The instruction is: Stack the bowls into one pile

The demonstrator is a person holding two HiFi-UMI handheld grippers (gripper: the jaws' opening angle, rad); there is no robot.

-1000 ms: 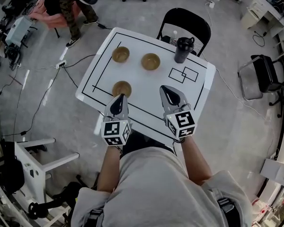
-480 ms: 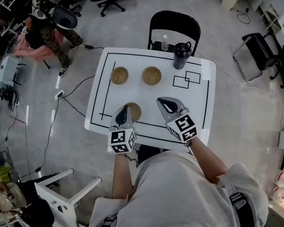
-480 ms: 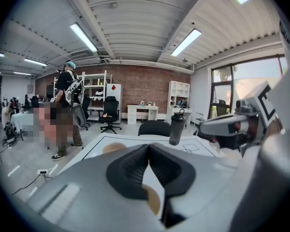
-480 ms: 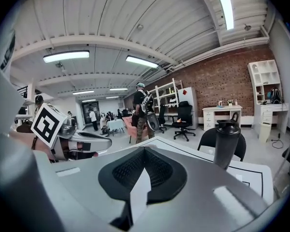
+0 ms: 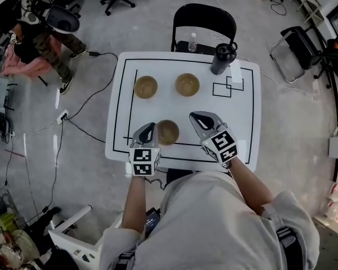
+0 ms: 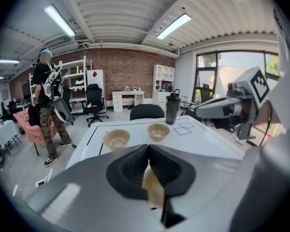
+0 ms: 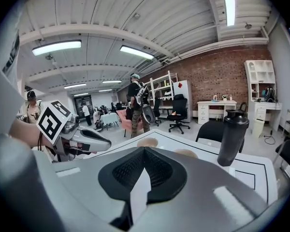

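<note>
Left hand-held gripper (image 5: pixel 147 133) has jaws closed and empty, and so does the right hand-held gripper (image 5: pixel 203 121). Near bowl (image 5: pixel 168 131) sits just right of the left tip, between both and closer to the left. Far-left bowl (image 5: pixel 146 86) and far-right bowl (image 5: pixel 187 84) sit side by side further up the bench (image 5: pixel 242 128). Left looks best placed but needs to open first.

1. The left gripper (image 5: pixel 149 129) pointed forward and down, its jaws pressed together at the tips.
2. The right gripper (image 5: pixel 198 117) sat level with it, well apart to its right, tilted down less steeply, jaws likewise closed.
3. Behind each gripper, the left forearm (image 5: pixel 136 198) and the right forearm (image 5: pixel 249 187) stretched forward, bare, elbows bent.
</note>
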